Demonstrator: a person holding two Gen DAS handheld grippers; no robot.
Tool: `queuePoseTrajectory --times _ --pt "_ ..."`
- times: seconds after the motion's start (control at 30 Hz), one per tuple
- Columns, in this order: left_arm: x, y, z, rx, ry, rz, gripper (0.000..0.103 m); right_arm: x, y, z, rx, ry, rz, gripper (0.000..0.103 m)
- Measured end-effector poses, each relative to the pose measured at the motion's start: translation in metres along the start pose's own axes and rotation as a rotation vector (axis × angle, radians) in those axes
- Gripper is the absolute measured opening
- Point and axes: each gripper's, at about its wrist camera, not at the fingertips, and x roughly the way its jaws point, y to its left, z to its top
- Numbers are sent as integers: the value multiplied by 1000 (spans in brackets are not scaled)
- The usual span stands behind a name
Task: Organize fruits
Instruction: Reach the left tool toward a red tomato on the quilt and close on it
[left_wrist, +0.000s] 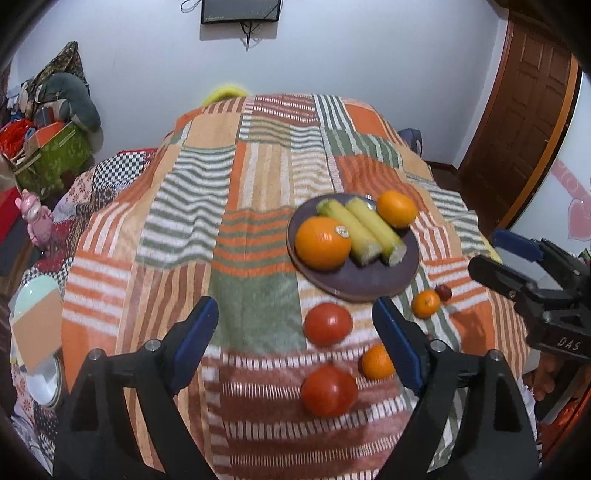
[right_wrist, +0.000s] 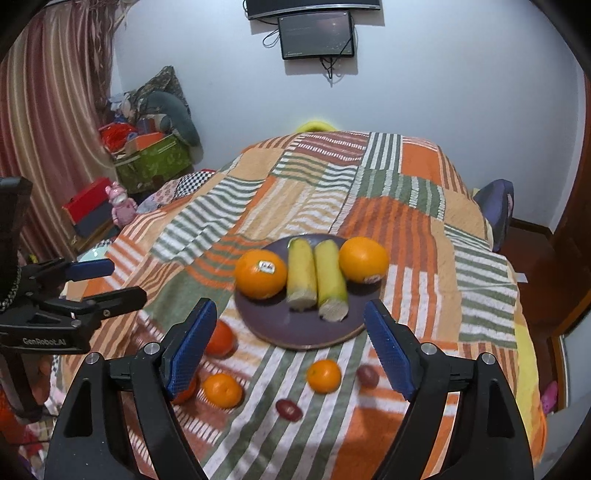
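In the left wrist view, the left gripper hangs above the striped patchwork cloth that covers the surface. Its jaws stand wide apart and nothing is between the blue pads. Just beyond the fingertips two red tomatoes lie on the cloth, one behind the other. Beside the nearer one lies a small mandarin, partly hidden by the right finger. More to the right is a second mandarin, and just beside it a small dark red fruit; what kind it is I cannot tell.

Behind these fruits stands the dark round plate. On it, from left to right, are a big orange with a sticker, two yellow-green stalk pieces that lie side by side and touch each other, and a second orange at the far right rim.

The right gripper is seen at the right edge of that view, and its own camera looks at the plate from the near side. Its jaws are also spread wide and hold nothing. Between its fingers, on the cloth, lie the two mandarins and two dark red fruits, all apart from each other. At the far left of this view, a pink toy figure stands near a curtain.
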Motion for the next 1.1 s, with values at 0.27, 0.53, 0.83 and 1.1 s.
queuePoseTrajectory --times 0.27,0.53,0.83,1.1 --pt "13 -11 -31 53 87 -39 86 -1 6 -15 8 20 15 80" --pt "34 -24 -49 100 168 -69 86 4 12 -22 9 45 23 80" --pt "67 -19 -62 77 272 -103 58 17 24 -28 -9 84 39 80" --pt "69 -13 -67 42 258 -160 50 41 35 -29 -25 138 59 80"
